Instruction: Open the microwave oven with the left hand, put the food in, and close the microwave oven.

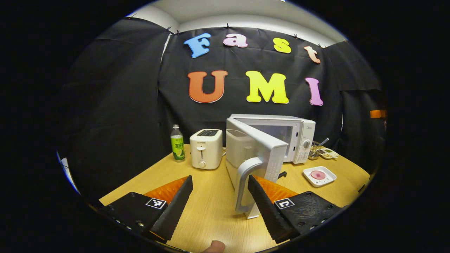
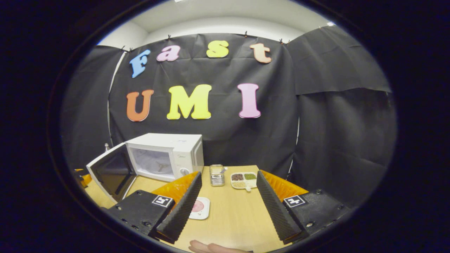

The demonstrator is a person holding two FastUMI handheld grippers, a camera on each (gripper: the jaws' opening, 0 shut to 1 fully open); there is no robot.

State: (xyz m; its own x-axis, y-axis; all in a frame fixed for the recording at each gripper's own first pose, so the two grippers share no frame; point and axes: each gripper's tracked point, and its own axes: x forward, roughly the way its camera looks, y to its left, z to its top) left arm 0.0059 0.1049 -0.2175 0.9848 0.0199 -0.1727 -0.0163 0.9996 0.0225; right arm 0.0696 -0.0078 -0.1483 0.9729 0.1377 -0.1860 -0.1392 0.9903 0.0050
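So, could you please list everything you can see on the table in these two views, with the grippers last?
microwave oven: one, white, back of the table, door swung open
toaster: one, cream, left of the microwave oven
bottle: one, clear with a green label, left of the toaster
square plate with pink food: one, white, on the table in front of the microwave oven's control side
metal holder: one, silver, right of the microwave oven
divided dish: one, white, beside the metal holder
table: one, light wood
left gripper: open, empty, near the door's handle
right gripper: open, empty, above the table
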